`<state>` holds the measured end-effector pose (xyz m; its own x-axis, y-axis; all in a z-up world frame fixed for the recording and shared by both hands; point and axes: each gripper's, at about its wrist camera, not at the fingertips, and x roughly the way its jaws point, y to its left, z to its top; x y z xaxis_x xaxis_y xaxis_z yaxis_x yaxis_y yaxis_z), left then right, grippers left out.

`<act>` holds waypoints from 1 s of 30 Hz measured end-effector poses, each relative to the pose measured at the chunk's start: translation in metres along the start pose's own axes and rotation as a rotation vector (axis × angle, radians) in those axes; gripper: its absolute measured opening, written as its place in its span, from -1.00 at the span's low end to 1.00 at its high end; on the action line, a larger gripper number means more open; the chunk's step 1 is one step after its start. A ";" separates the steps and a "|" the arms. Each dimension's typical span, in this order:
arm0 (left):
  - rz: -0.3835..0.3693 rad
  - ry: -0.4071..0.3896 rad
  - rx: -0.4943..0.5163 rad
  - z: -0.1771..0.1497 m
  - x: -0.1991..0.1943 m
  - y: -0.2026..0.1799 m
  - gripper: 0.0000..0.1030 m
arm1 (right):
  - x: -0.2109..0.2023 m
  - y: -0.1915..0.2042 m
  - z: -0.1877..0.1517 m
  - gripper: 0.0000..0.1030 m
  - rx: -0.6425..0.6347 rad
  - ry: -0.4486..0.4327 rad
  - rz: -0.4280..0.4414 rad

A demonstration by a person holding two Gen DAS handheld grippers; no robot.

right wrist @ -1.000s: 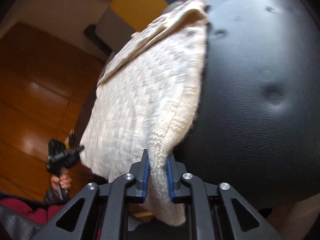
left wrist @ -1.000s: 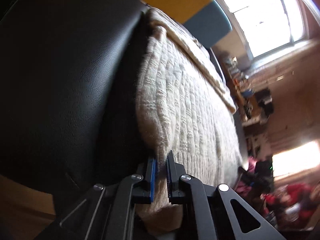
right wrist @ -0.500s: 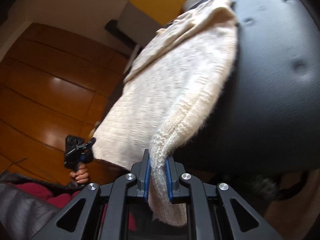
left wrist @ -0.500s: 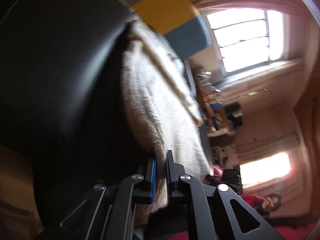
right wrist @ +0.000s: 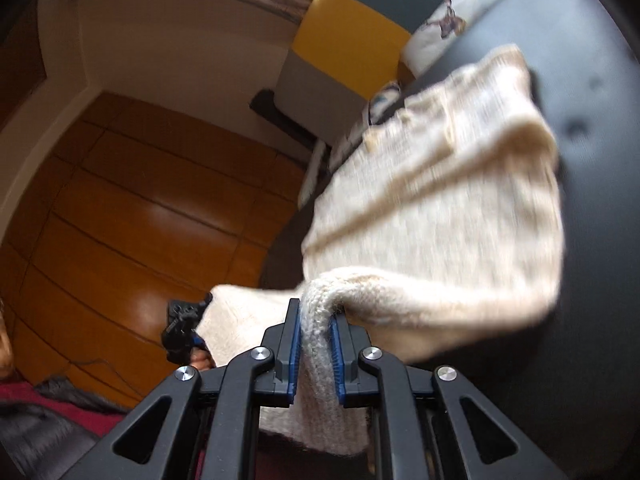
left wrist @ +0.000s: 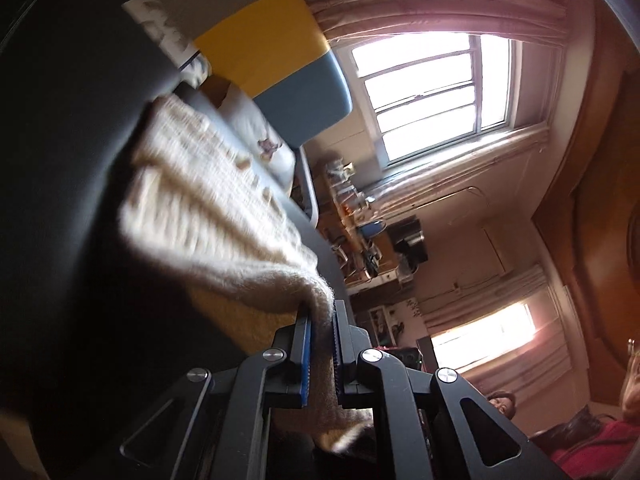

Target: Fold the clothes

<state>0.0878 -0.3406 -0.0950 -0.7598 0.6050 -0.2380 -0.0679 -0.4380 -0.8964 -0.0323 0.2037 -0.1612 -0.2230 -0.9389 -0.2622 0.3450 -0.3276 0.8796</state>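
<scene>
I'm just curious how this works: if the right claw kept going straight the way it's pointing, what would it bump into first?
Most likely the cream sweater itself: the right claw is shut on its edge, and the rest lies straight ahead on the black seat. Depth is hard to judge.

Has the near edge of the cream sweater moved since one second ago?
Yes. The cream sweater edge, clamped in the right gripper, has lifted off the black seat and curls over toward the far end.

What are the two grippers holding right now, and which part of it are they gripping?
Both hold the cream knit sweater. The left gripper and the right gripper are each shut on a corner of its near ribbed edge, lifted off the black surface.
</scene>
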 end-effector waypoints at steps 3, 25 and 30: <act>-0.022 -0.019 0.018 0.036 0.014 -0.001 -0.83 | 0.016 0.001 0.037 -0.77 -0.016 -0.029 0.011; 0.203 0.010 -0.409 0.197 0.166 0.160 -0.68 | 0.039 -0.137 0.163 -0.31 0.398 -0.252 -0.011; 0.230 -0.079 -0.356 0.196 0.126 0.146 -0.24 | 0.032 -0.090 0.172 -0.28 0.217 -0.186 -0.138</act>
<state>-0.1447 -0.4590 -0.1829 -0.7772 0.4595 -0.4298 0.3257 -0.2906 -0.8997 -0.2273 0.2211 -0.1806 -0.4240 -0.8451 -0.3255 0.1018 -0.4017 0.9101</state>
